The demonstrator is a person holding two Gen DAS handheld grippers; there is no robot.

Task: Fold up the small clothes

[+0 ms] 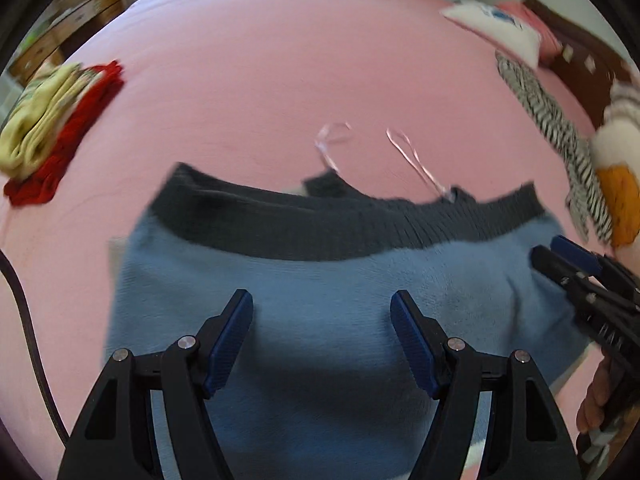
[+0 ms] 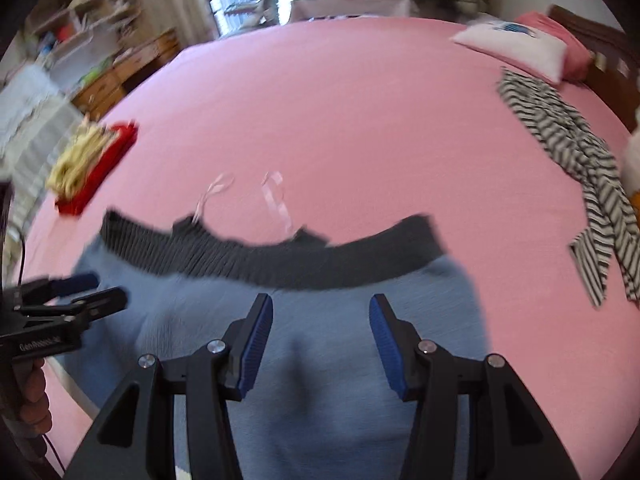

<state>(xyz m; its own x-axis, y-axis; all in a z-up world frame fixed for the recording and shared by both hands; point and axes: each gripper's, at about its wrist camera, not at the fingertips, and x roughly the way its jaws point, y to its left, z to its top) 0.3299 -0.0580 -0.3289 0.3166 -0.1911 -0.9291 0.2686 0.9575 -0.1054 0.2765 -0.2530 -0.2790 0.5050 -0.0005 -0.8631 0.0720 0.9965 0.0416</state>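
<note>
A pink bed (image 1: 280, 60) fills both views and carries everything, stretching away ahead of both tongs. The blue garment (image 1: 320, 300) lies flat on it directly under and just ahead of both tongs, its dark grey ribbed band (image 1: 320, 228) running across the far edge, beyond the fingertips. Two thin pale pink ribbon loops (image 1: 412, 156) trail from that band onto the sheet farther ahead.

The left tongs (image 1: 322, 316) point down over the blue cloth with fingers well apart and nothing between the pads. The right tongs (image 2: 321, 320) do the same, fingers apart, empty, over the same cloth. In the left view the right tongs show at the right edge, over the garment's right side; in the right view the left tongs appear at the left edge, over its left side.

Ahead and to the right of both lies a black-and-white striped garment (image 2: 580, 160), crumpled. Beyond it sits a white pillow (image 2: 516, 48). Ahead and far left sits a folded pile, yellow cloth (image 1: 44, 116) on top of red cloth (image 1: 68, 148).
</note>
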